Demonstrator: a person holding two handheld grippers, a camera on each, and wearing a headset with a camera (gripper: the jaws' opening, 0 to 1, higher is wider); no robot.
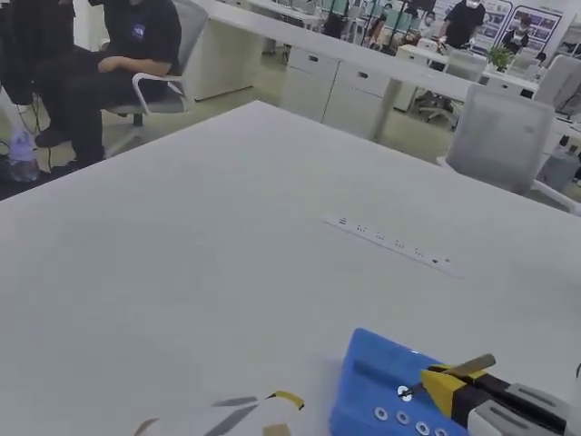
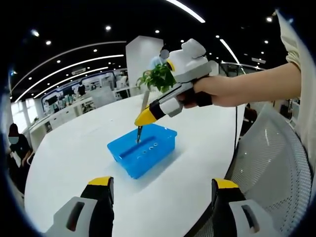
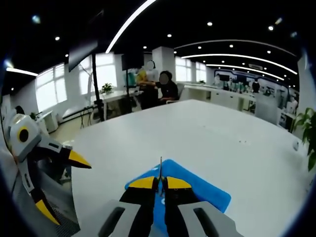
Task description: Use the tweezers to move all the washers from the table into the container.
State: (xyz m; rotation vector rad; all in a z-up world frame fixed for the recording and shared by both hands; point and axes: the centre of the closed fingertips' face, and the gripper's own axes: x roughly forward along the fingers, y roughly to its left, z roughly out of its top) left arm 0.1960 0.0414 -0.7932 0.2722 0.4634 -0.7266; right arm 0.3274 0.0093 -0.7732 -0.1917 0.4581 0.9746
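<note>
Blue plastic marks the container [image 1: 359, 400] low in the head view, with several washers [image 1: 402, 420] already on its floor. Above them the right gripper [image 1: 443, 380] pinches the tweezers [image 1: 416, 389], whose tip seems to carry another of them just over the container's middle. The left gripper [image 1: 218, 413] sits well to the container's left.

In the left gripper view its own jaws stand wide, holding nothing, on the near side of the container [image 2: 126, 163]. The tweezers [image 2: 139, 132] point down inside its walls.

In the right gripper view the jaws are closed narrow on the tweezers [image 3: 160, 169], directly above the container [image 3: 207, 195]. A good release would likely mean lowering close to the floor, easing the squeeze gently, then lifting straight up so nothing bounces out.
</note>
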